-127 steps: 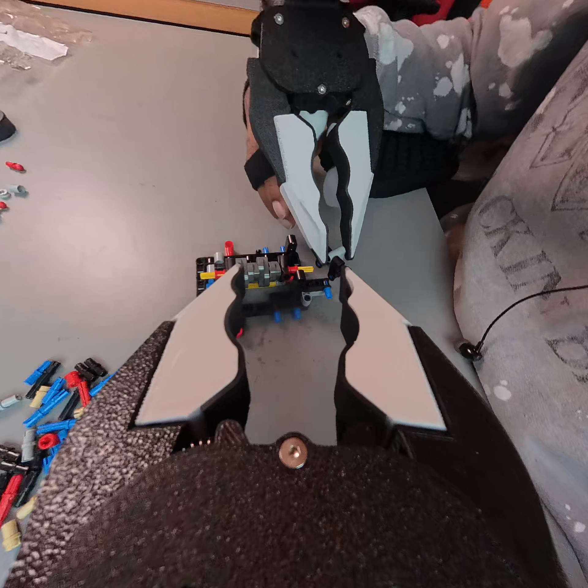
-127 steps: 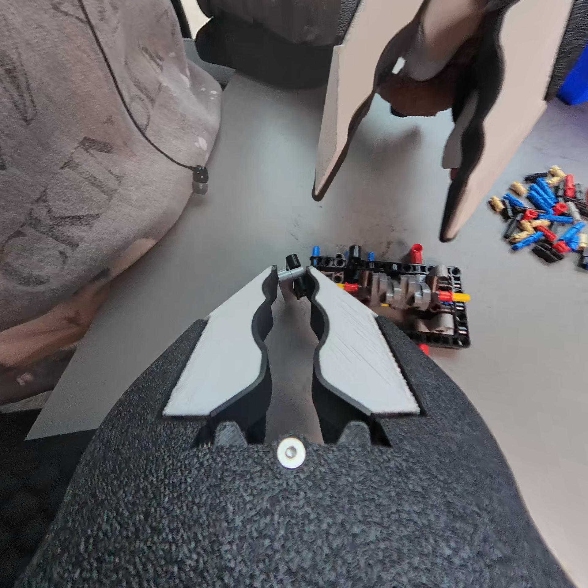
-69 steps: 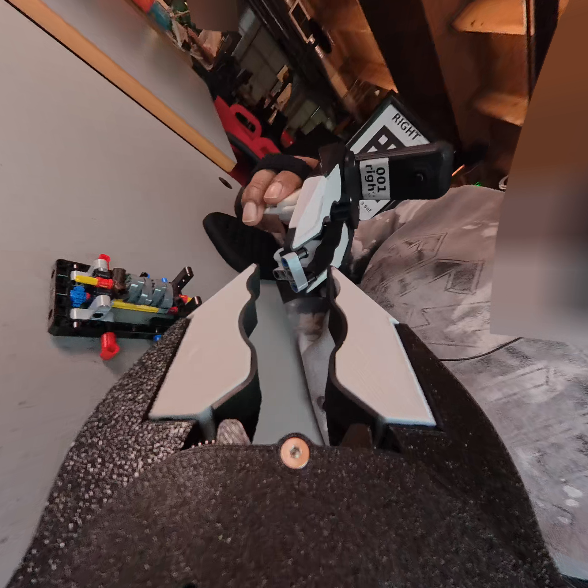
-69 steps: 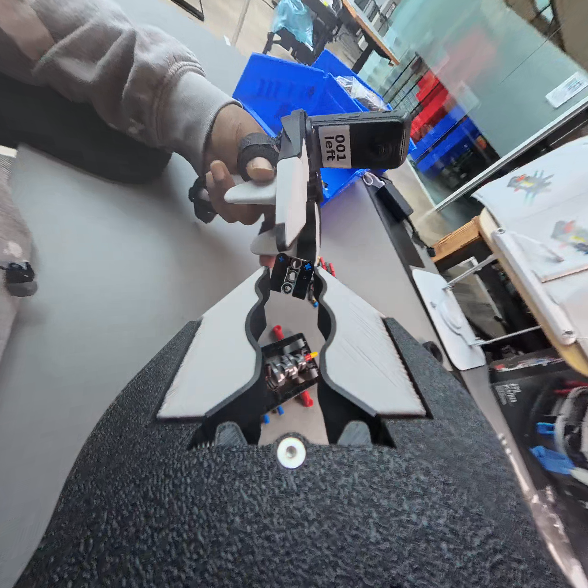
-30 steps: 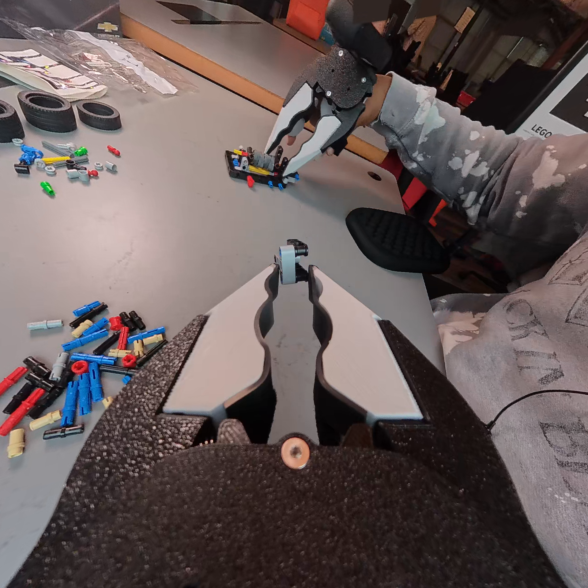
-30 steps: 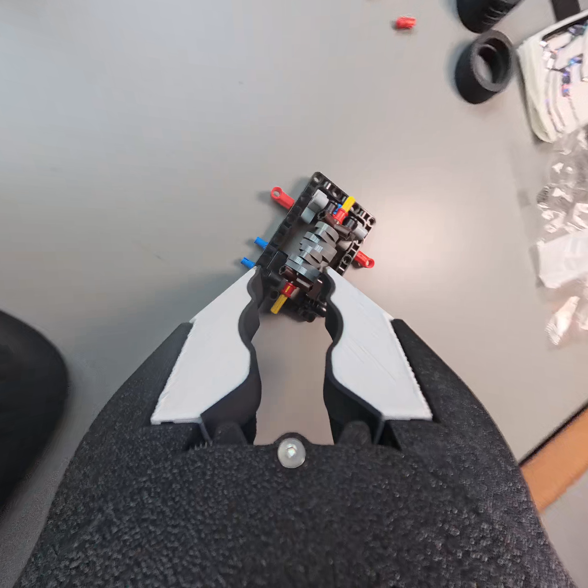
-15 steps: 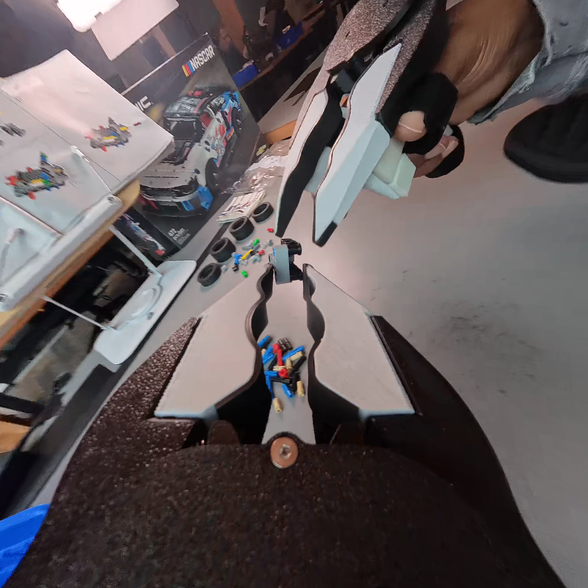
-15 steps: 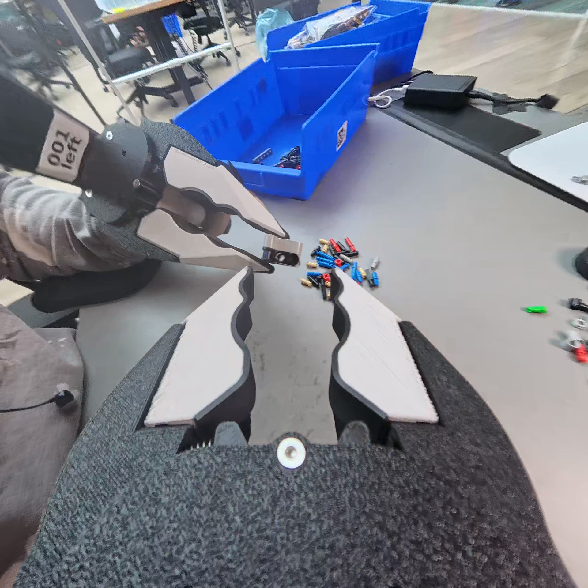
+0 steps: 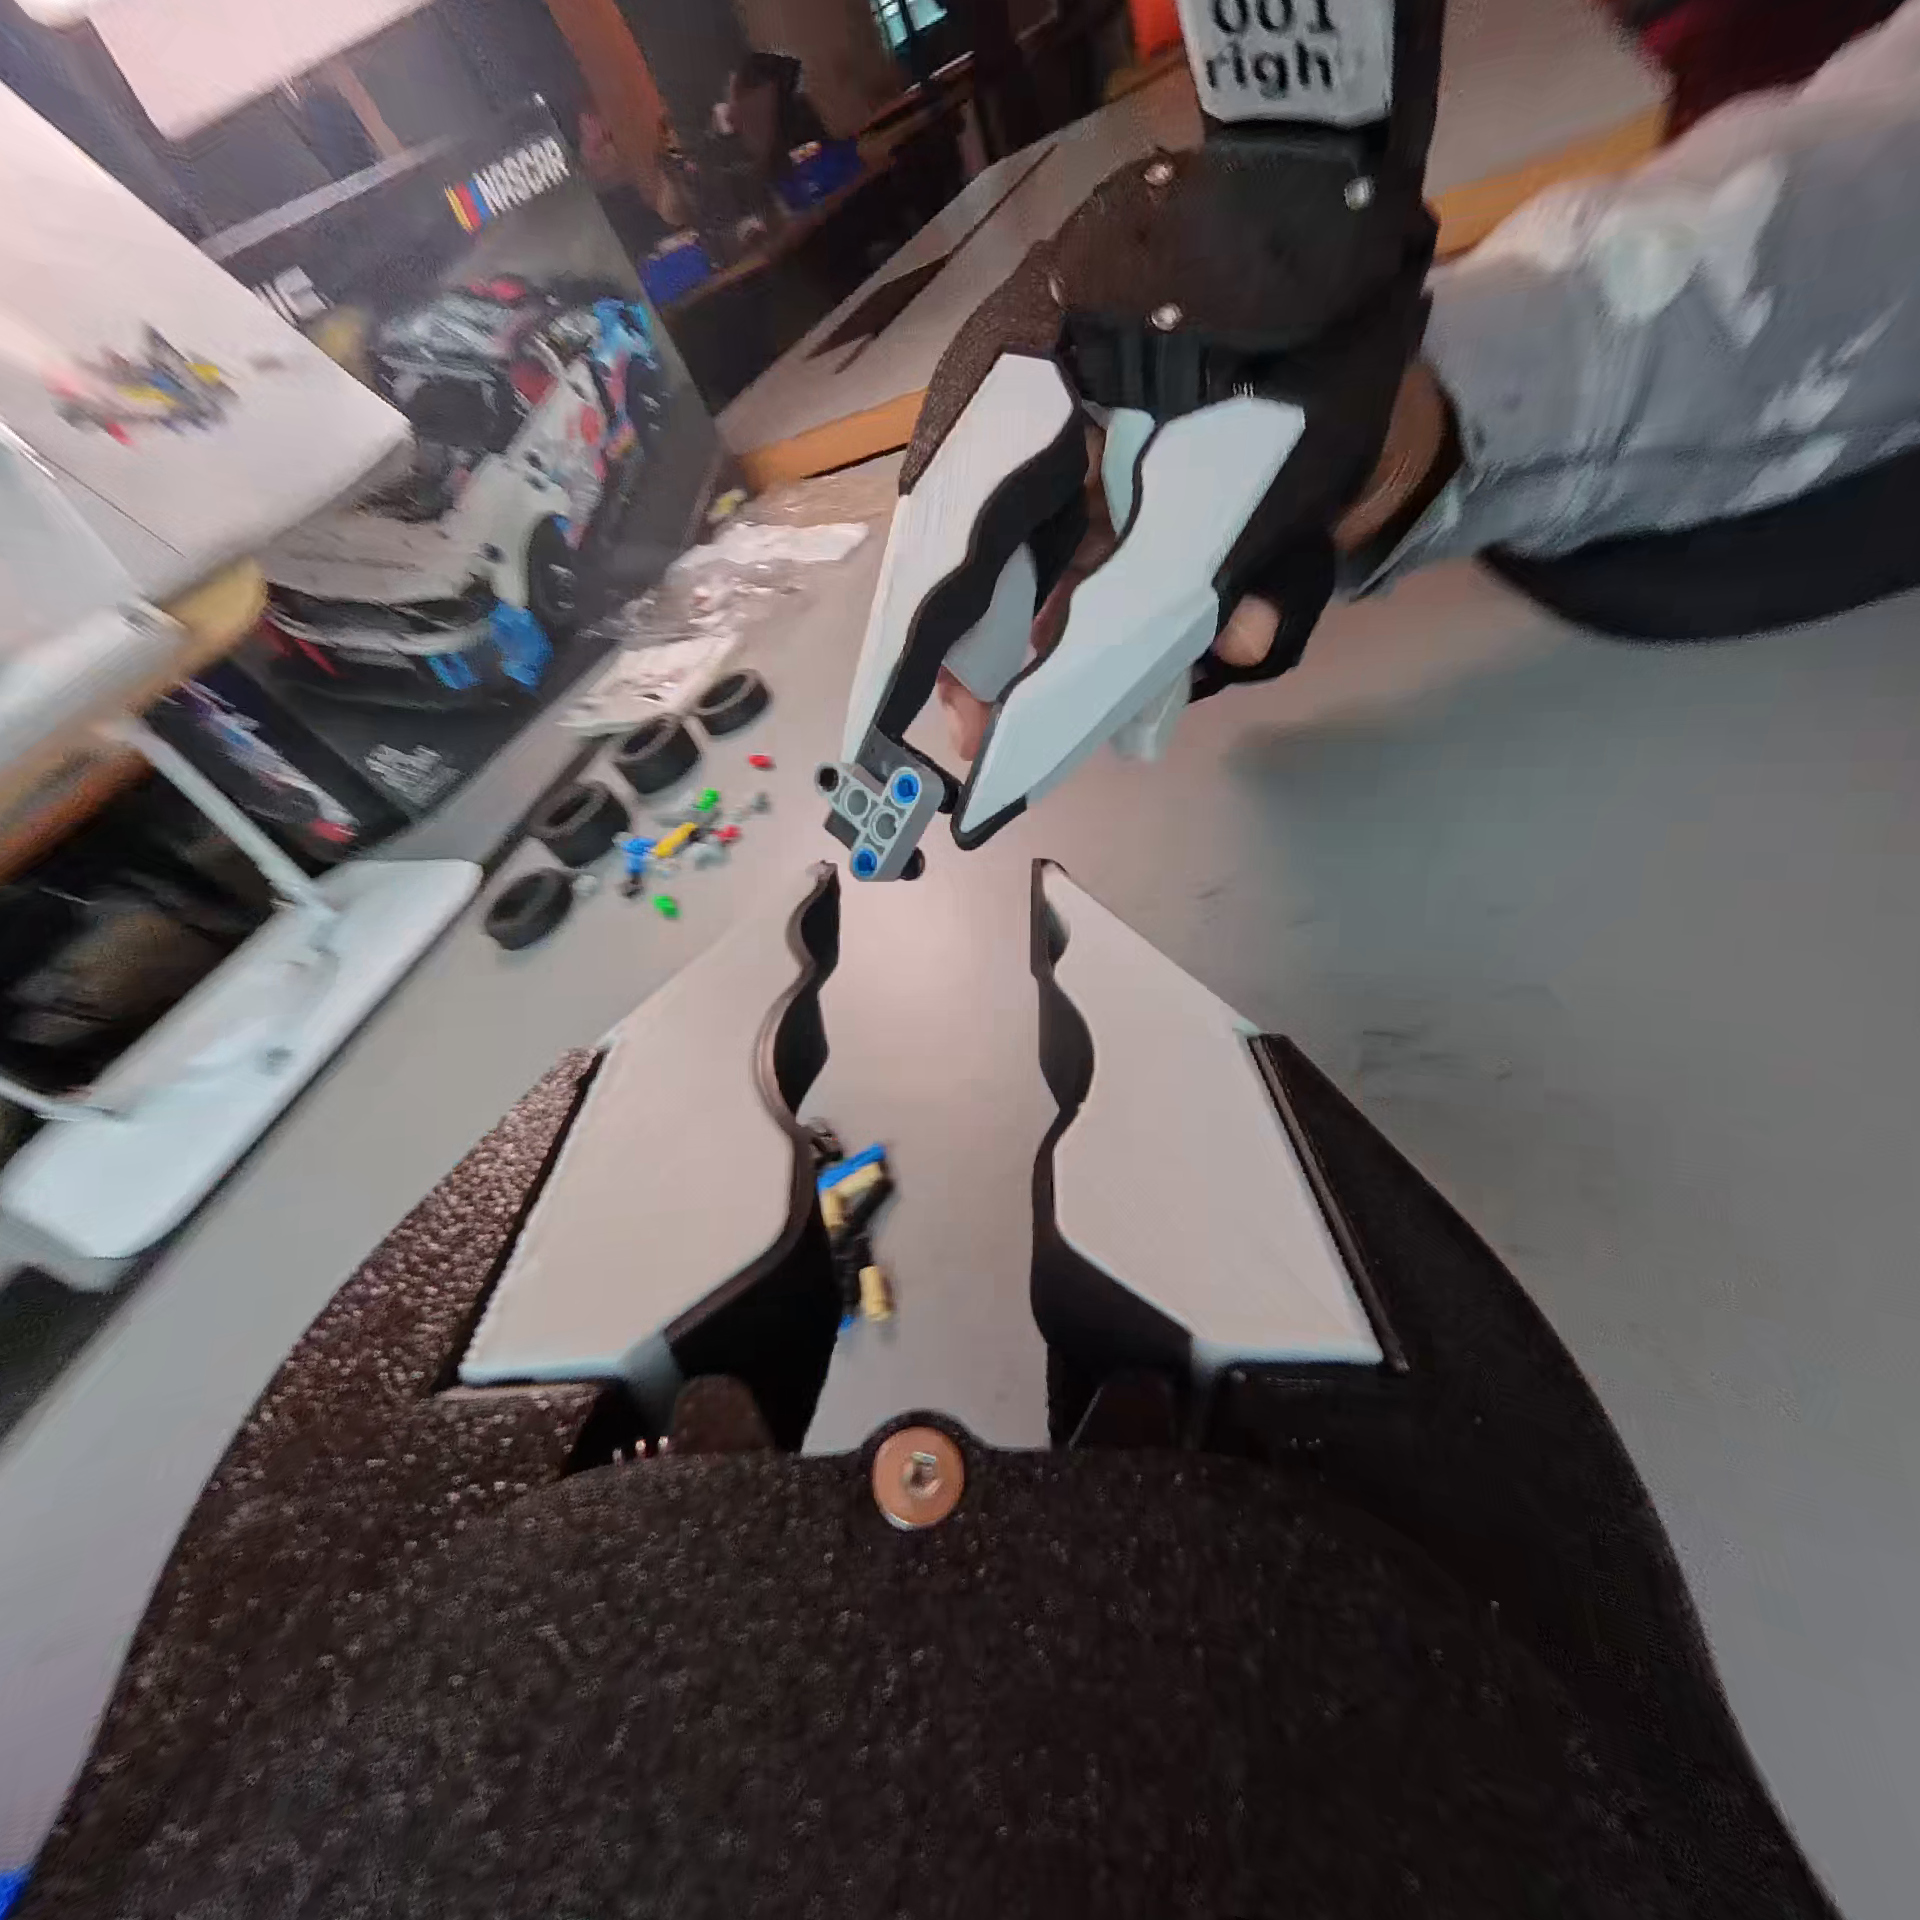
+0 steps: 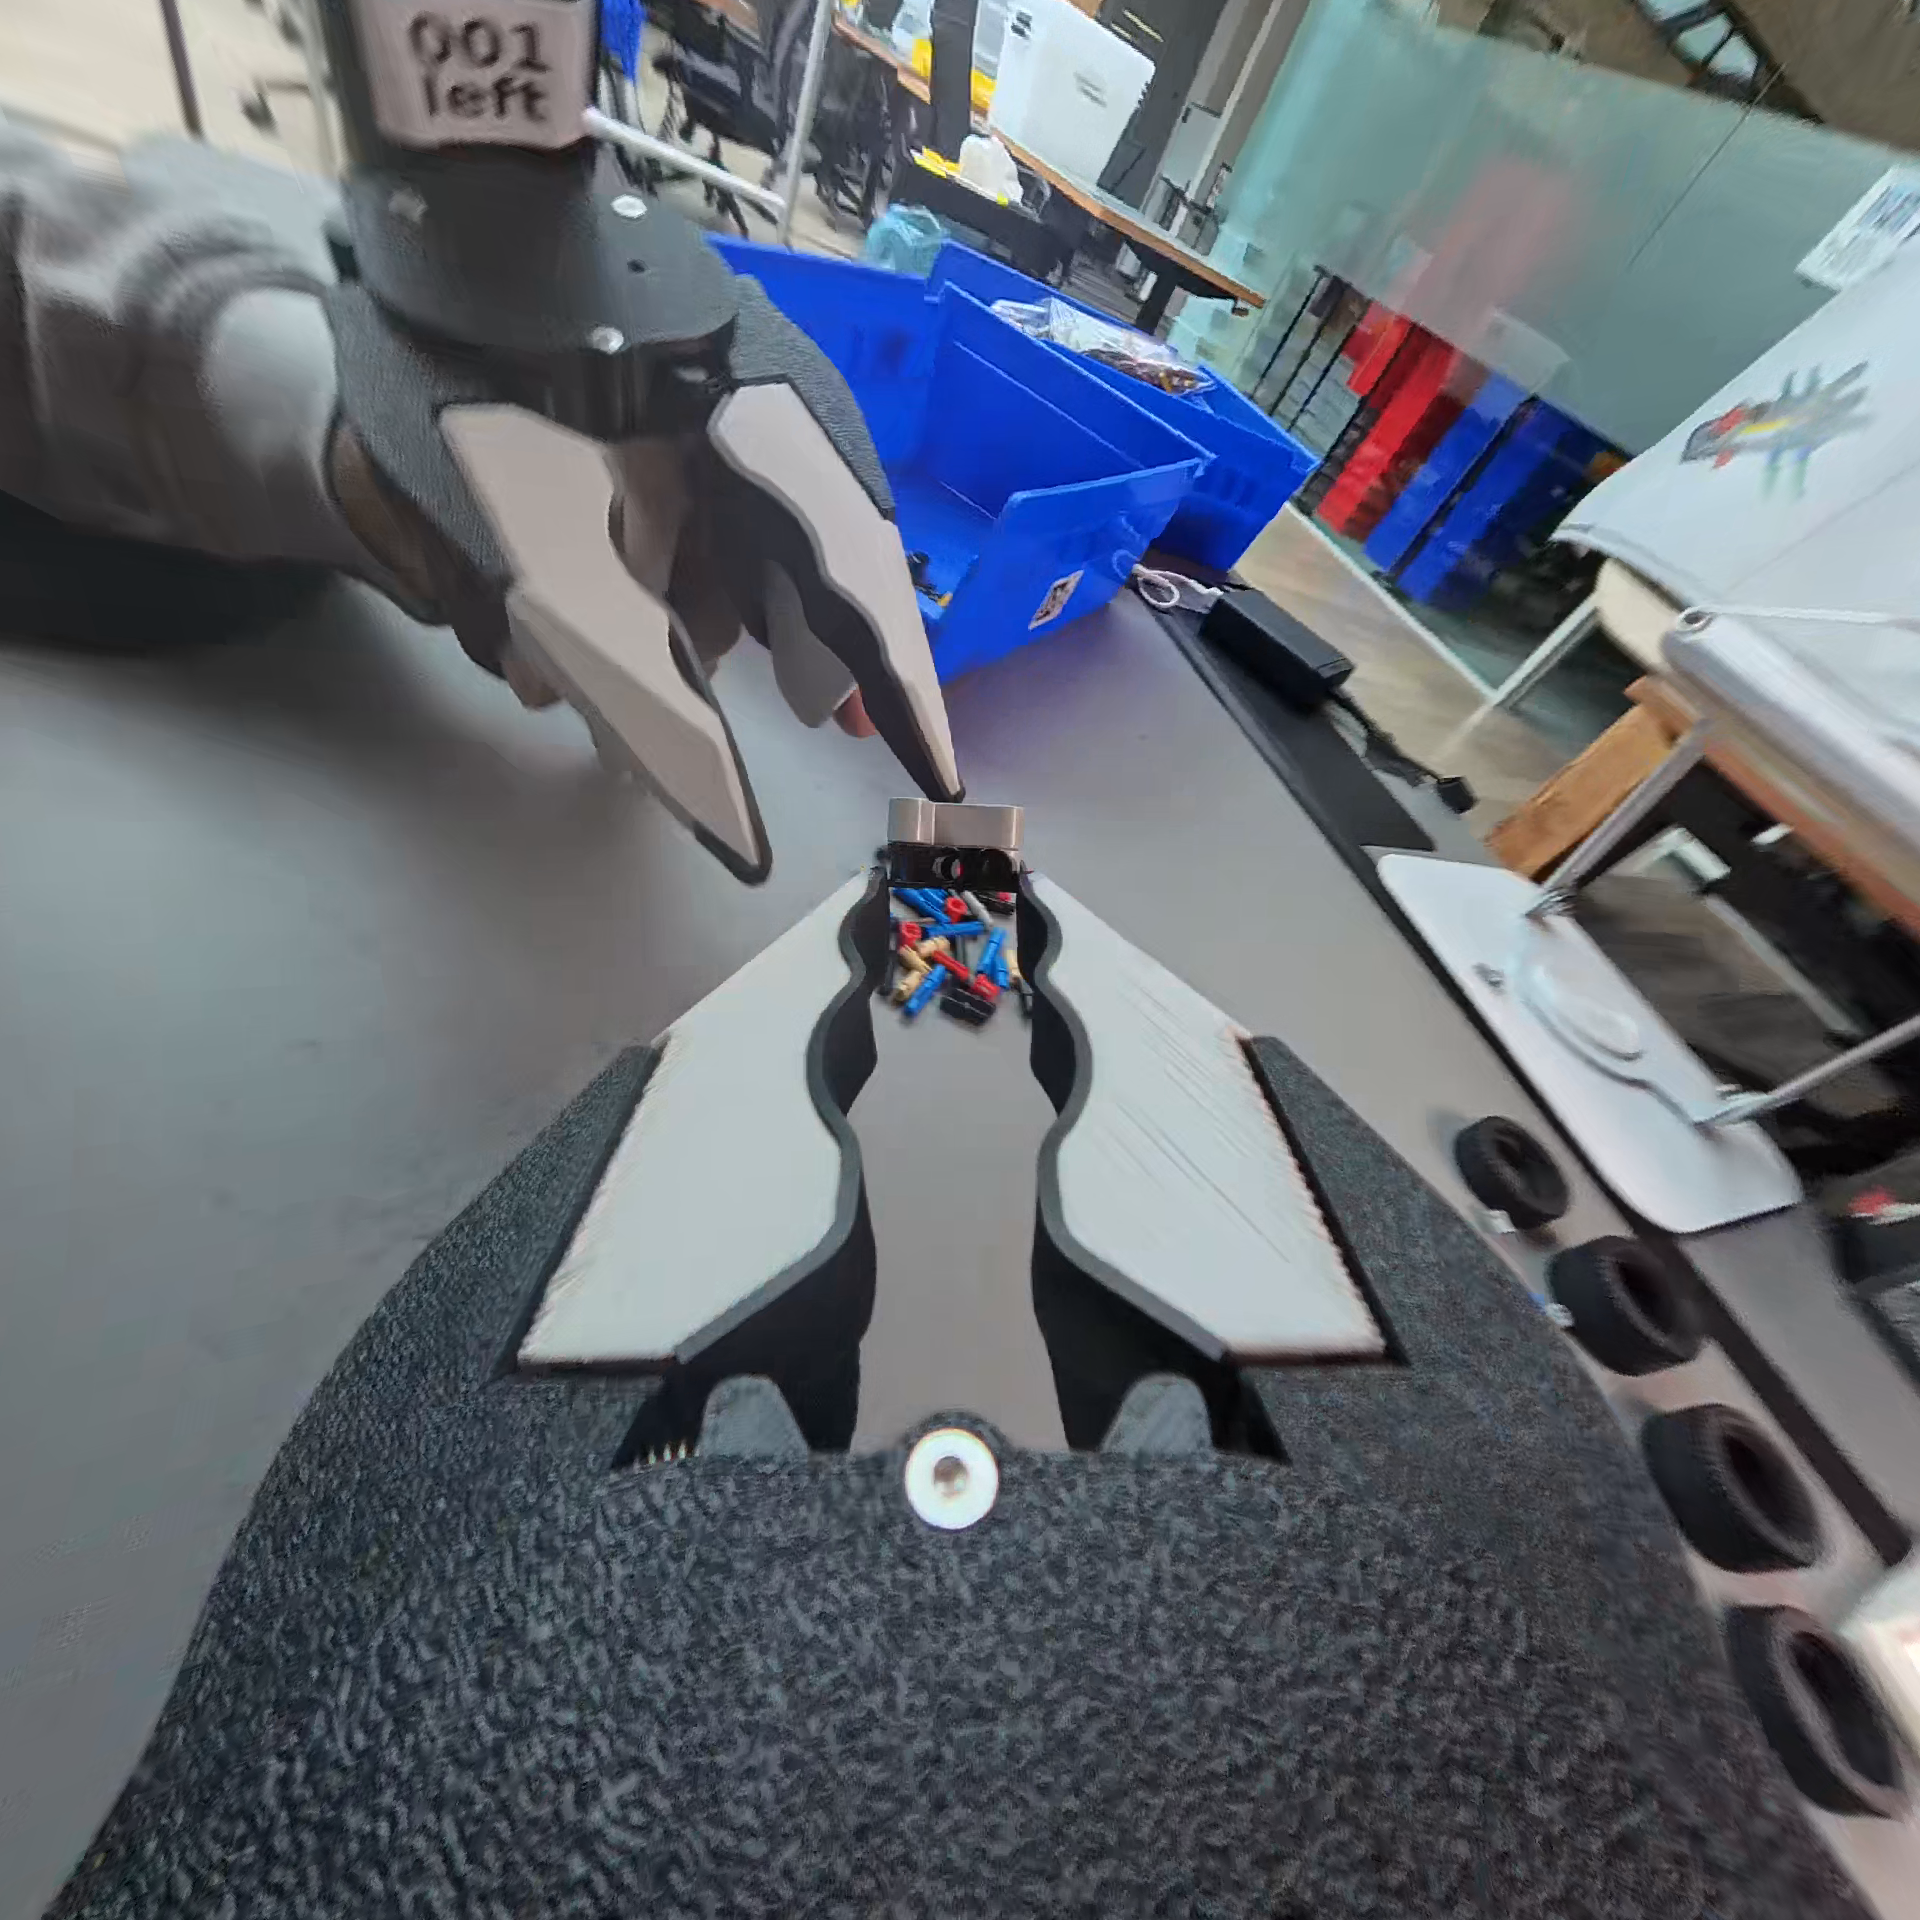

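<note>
At far left, one dark box [image 9: 499,416] picturing a race car, behind one white stand base [image 9: 239,1049]. Next, four black tyres [image 9: 577,821] in a row, then one small scatter of coloured pins [image 9: 675,842]. In the middle, left gripper [image 9: 932,878] released, fingers wide apart and empty, over one heap of blue, red and tan pins [image 10: 951,966]. Just beyond, one grey angled connector [image 9: 881,821] with blue pins, off the table, pinched at the tips of right gripper [image 10: 951,883], clenched on it. Right of that, a mottled grey sleeve [image 9: 1662,364]. Underneath, a plain grey table [image 9: 1507,1039]; farther off, two blue bins [image 10: 1039,488], desks, a dim workshop.
</note>
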Demonstrator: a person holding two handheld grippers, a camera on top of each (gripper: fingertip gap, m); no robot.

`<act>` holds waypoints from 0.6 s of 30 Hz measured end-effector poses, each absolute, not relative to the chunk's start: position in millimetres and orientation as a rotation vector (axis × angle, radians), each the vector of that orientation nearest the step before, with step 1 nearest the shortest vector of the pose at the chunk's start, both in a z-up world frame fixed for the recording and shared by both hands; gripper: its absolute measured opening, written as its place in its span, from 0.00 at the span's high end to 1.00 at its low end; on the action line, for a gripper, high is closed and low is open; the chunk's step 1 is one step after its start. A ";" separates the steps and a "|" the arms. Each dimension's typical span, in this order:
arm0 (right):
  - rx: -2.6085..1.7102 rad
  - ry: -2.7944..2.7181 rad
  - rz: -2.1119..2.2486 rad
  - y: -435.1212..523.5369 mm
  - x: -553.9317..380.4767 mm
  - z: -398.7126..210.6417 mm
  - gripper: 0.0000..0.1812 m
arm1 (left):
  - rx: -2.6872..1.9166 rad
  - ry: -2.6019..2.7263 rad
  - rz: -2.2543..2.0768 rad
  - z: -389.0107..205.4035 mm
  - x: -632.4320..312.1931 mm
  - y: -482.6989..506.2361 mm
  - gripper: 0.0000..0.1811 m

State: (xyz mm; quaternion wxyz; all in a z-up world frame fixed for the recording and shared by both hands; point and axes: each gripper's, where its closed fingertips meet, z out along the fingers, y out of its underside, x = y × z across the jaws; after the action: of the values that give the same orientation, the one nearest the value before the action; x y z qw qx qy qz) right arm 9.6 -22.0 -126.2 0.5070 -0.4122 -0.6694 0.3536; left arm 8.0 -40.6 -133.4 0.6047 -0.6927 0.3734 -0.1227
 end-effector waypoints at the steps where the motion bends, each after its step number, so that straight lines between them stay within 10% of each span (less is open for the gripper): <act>1: -0.943 -1.631 0.762 -20.2 11.2 -126.5 0.87 | -1.635 0.788 -0.464 -130.5 9.2 -42.3 0.78; 18: -0.651 -1.607 0.480 -47.6 13.8 -107.4 0.84 | -1.663 0.453 -1.119 -105.4 6.5 -48.5 0.96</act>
State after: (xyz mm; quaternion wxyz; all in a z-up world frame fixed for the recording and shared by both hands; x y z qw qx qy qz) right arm 13.8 -47.6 -107.4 0.6218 -0.2834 -0.6996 0.2088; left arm 6.5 -48.5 -105.4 0.5171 -0.6928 0.1886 -0.4660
